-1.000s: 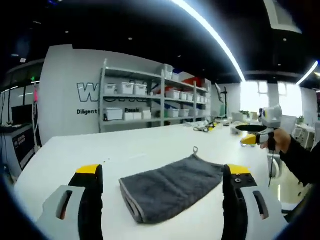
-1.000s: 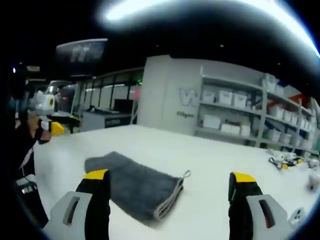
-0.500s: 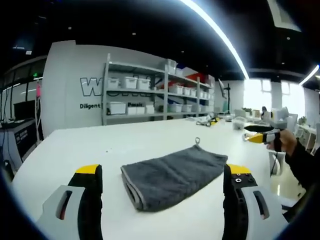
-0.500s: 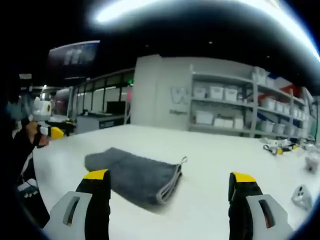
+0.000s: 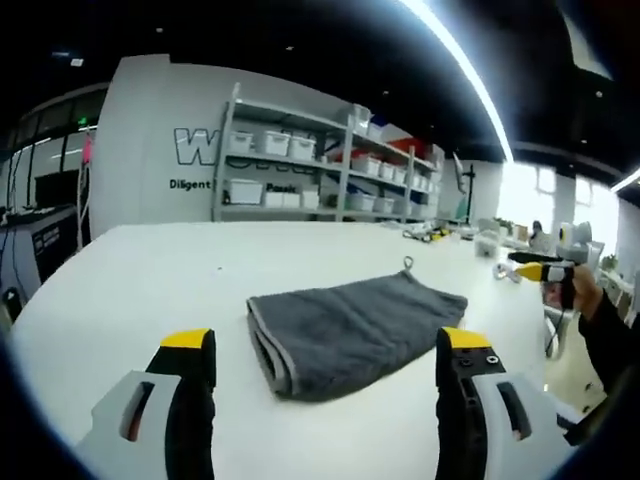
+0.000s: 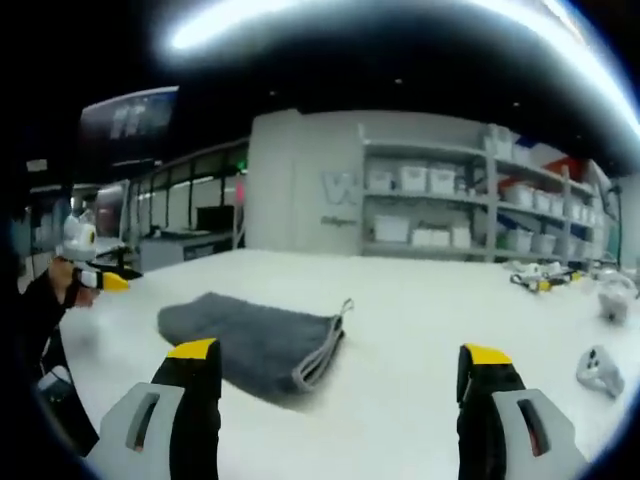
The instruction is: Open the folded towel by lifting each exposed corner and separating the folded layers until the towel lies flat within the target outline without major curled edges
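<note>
A folded grey towel lies on the white table, its layered edges facing the near left and a small hang loop at its far corner. My left gripper hovers open just in front of it, nothing between its jaws. In the right gripper view the same towel lies left of centre, loop at its right end. My right gripper is open, above the table and short of the towel. The right gripper appears at the right of the left gripper view, the left gripper at the left of the right gripper view.
Shelving with white bins lines the far wall. Small tools and cables lie at the table's far end, and a white handheld device sits on the table at the right. A person's dark sleeve reaches in.
Both cameras have shifted and tilted a little, so the towel sits slightly differently in each view. The towel itself has not moved, and both grippers stay open.
</note>
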{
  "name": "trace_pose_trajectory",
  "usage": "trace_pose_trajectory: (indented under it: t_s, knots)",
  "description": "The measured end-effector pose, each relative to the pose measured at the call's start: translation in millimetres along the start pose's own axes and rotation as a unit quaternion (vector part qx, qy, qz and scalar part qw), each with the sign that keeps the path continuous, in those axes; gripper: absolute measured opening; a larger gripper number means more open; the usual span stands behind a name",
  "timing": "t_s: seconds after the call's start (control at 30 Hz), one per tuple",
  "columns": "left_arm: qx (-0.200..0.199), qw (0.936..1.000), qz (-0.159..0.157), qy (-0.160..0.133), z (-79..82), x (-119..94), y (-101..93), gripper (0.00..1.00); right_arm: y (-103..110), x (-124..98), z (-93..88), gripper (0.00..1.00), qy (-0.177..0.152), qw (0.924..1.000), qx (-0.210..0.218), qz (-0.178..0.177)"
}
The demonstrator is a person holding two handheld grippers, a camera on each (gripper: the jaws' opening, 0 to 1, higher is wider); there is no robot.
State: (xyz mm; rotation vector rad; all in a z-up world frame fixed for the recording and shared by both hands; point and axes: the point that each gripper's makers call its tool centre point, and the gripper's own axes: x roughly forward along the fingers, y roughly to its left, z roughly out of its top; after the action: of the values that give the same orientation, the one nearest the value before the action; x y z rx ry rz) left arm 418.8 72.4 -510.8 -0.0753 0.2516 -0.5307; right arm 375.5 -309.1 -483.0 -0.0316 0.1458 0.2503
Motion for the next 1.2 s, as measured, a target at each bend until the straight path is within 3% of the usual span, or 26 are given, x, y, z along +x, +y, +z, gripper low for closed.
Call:
trace_pose_trajectory:
  t_s: [0.03,0.33,0.73,1.2]
  knots:
    - [-0.01,0.9999,0.011,0.004,-3.9,1.7,5.3,0.89,-0.2,3.2,-0.6,1.0,0.0,1.0,-0.001,0.002]
    - [-0.026,0.9995,0.005,0.014,-11.2,3.3,5.2,0.85,-1.1,23.1,-5.0,0.99,0.014,0.9999,0.002,0.009]
    - [-0.03,0.9987,0.001,0.04,-27.1,23.4,9.4,0.84,15.3,39.2,-27.4,0.95,0.038,0.9988,-0.002,0.03]
    - [-0.037,0.9973,-0.012,0.063,-42.7,32.7,6.9,0.7,28.3,47.5,-46.1,0.84,0.047,0.998,0.021,0.037]
